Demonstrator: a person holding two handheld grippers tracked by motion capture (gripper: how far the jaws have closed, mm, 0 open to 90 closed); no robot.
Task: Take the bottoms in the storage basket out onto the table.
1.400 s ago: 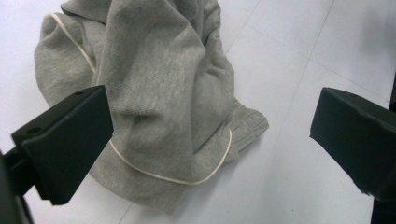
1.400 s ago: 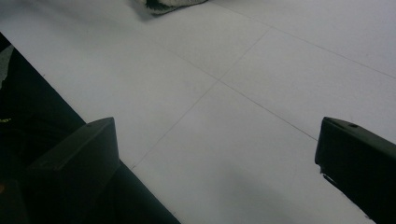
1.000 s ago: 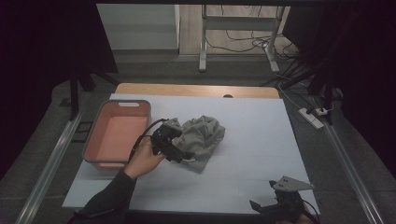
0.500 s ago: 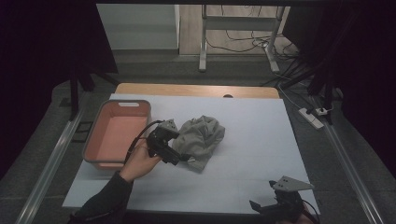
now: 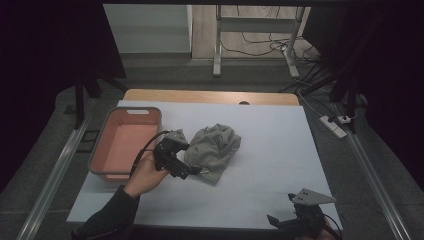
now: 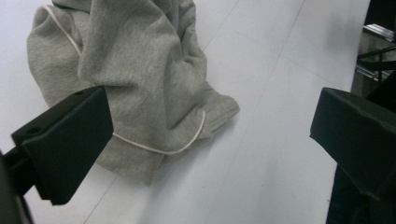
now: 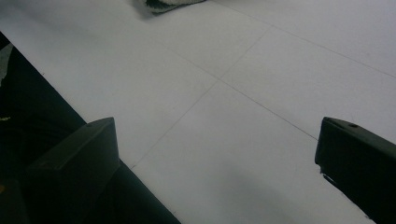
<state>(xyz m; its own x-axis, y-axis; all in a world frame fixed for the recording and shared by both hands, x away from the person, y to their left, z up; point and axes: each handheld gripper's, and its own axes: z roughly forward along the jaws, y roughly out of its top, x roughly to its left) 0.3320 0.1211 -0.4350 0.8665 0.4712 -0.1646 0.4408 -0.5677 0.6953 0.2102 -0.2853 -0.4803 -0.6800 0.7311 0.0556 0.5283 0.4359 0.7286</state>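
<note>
A crumpled grey garment (image 5: 214, 150) with a white drawstring lies in a heap near the middle of the white table. My left gripper (image 5: 187, 171) hovers at its left edge, held by a hand, jaws spread wide with nothing between them. In the left gripper view the grey garment (image 6: 140, 79) lies just ahead of the open jaws, its drawstring looping across the near fold. My right gripper (image 5: 290, 222) rests at the table's front right edge, jaws apart over bare table. The garment's edge (image 7: 168, 3) peeks in at the top of the right gripper view.
A salmon-pink plastic basket (image 5: 100, 165) stands at the left of the white table sheet (image 5: 270, 140). A wooden strip (image 5: 210, 97) runs along the far edge. Metal rails flank the table, and a power strip (image 5: 334, 125) lies on the floor at right.
My left gripper has pulled back slightly toward the front left along the garment's edge. The right gripper has not moved.
</note>
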